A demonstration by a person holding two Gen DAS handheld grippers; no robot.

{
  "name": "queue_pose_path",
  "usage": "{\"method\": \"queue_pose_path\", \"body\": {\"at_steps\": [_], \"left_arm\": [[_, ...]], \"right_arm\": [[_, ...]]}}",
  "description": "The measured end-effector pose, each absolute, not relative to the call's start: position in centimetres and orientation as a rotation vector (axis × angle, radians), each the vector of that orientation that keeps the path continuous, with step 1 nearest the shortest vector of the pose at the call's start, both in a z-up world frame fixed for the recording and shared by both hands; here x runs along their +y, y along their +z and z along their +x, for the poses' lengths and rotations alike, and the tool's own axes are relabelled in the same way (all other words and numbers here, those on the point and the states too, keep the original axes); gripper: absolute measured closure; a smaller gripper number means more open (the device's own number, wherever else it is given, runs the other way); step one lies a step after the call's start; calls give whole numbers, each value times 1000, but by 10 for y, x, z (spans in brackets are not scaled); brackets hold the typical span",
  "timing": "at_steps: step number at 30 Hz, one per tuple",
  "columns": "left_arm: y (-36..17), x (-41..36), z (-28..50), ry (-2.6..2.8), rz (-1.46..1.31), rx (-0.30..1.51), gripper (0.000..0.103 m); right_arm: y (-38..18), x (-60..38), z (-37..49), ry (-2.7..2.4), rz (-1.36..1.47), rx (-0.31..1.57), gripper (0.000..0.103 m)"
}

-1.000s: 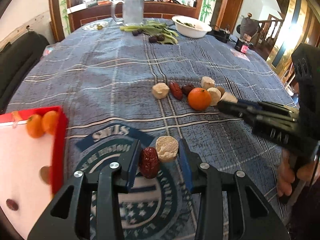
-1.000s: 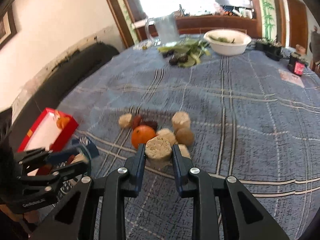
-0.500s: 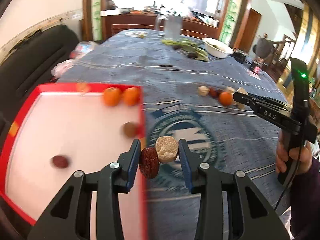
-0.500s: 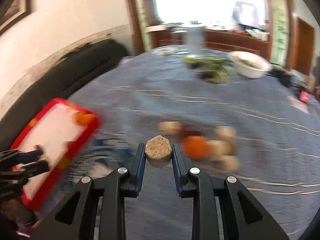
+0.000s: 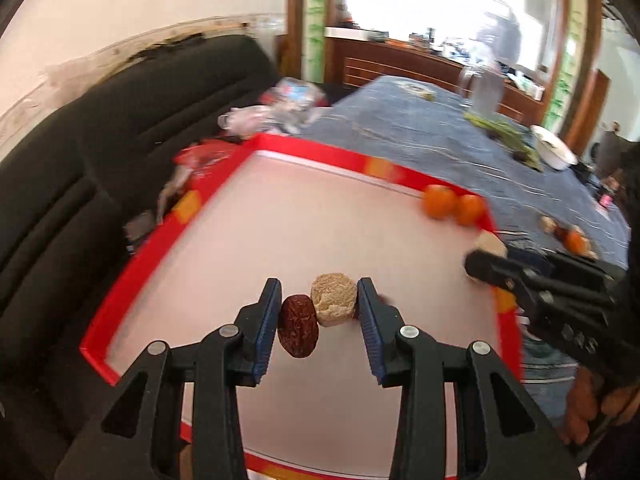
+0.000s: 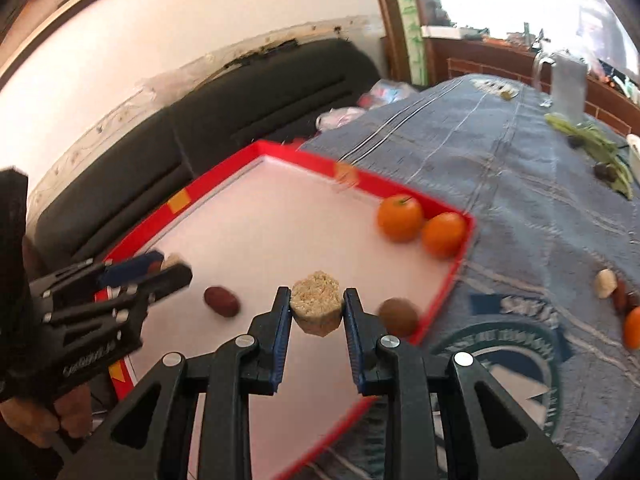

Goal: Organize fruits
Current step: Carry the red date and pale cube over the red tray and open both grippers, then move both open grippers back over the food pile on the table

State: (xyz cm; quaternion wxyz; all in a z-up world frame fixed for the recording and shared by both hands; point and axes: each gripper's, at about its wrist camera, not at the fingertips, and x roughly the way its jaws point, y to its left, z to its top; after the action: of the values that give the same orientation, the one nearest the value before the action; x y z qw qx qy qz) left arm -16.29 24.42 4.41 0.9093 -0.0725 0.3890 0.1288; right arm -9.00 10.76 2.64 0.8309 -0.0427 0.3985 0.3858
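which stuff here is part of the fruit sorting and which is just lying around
Job: red tray; two oranges in it; date and beige chunk in left gripper; beige chunk in right gripper; loose fruit.

Lying about: glass mug, greens, plastic bags.

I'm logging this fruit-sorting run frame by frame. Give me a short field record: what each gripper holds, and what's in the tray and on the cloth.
left gripper: shut on a red date and a beige puffed cake, side by side
right gripper: shut on a beige cake
red tray: two oranges, a loose date, a brown fruit
blue tablecloth: small pile still unsorted
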Motion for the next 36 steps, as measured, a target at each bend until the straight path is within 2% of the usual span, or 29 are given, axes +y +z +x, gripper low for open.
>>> {"method": "queue_pose_path", "body": {"at_steps": [6, 12, 13, 14, 16, 17, 22, 25, 36], "left_arm": [[31, 261, -162, 318, -147, 815, 62], [25, 263, -159, 358, -132, 841, 61], [25, 260, -158, 371, -115, 850, 56], [26, 258, -158, 380, -106, 849, 51], [29, 256, -160, 392, -95, 835, 31], [31, 254, -162, 399, -91, 826, 29], [48, 237, -170, 427, -40, 770, 14], [57, 226, -175, 429, -14, 742, 5], [83, 171, -183, 376, 83, 671, 3]], "right_arm": [[18, 119, -100, 807, -147, 862, 78], [22, 115, -101, 822, -128, 877, 73], [26, 111, -104, 822, -112, 855, 71], [30, 108, -106, 820, -103, 836, 64], [42, 96, -112, 810, -83, 779, 52], [46, 90, -115, 801, -76, 751, 48], [63, 61, -124, 740, -46, 682, 46], [67, 44, -125, 714, -17, 672, 41], [74, -24, -123, 616, 91, 632, 41]]}}
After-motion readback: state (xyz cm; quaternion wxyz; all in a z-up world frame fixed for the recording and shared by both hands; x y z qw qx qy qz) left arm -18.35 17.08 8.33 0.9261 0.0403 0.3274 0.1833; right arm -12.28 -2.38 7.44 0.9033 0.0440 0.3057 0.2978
